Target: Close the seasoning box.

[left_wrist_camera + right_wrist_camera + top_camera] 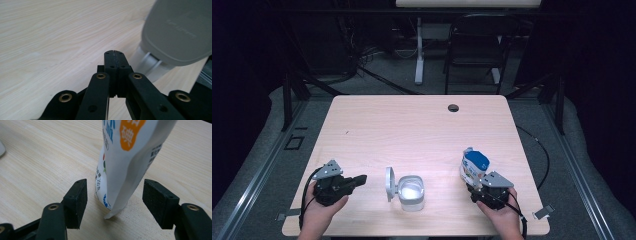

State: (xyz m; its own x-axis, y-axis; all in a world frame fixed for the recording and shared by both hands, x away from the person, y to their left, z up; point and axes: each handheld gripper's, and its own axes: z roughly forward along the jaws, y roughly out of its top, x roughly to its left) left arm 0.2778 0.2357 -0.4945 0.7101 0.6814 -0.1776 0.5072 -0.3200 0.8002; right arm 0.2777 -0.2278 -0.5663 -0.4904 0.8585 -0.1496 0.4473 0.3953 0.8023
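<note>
Lower left of the high view, the left gripper point(358, 179) is sitting with fingers pinched together on nothing, just beside the container point(411, 192), whose lid point(389, 183) is standing flipped open, probably ready for filling. Lower right, the right gripper point(113, 195) is spreading its fingers around the upright pouch point(474, 167) on the counter point(412, 130), not touching it.

Light wooden bench point(412, 125) stood on grey carpet point(572, 150); dark folding chair point(475, 47) at one o'clock, white stand point(419, 55) at twelve; surroundings unlit.
</note>
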